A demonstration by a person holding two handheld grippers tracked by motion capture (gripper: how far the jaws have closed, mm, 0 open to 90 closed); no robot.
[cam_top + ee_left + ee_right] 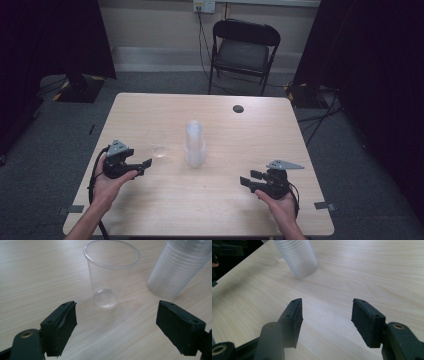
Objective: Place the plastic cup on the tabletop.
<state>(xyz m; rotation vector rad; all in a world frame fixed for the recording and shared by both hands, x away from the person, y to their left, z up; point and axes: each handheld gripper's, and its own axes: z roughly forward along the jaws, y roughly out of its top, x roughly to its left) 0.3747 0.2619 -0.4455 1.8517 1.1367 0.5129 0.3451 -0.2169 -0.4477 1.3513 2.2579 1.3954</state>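
Pale wood table (210,200) w/ dark curtains either side, folding chair (243,52) at far end, grey carpet. Single clear cup (159,144) upright left of centre, just right of left gripper (145,166); upside-down stack of same cups (194,145) at centre, apart from cup. In left gripper view, cup (110,277) upright ahead of jaws, stack (178,267) to its right. Left gripper (116,322) wide open, nothing between pads, aimed at cup from short of it. Right gripper (246,179) near right edge, well apart from stack, also wide open & empty (327,322); stack (297,257) ahead of it in right gripper view. Cup: thin see-through plastic, rolled rim, tapering to small round base, looks empty. Prob. very light, flexy walls, easy to crush or tip; smooth so may slip. Best taken mid-wall or a bit below rim where stiffer, pads on opposite sides, gentle squeeze only. Stack: ribbed look from nested rims, likely stiffer, heavier, less tippy.
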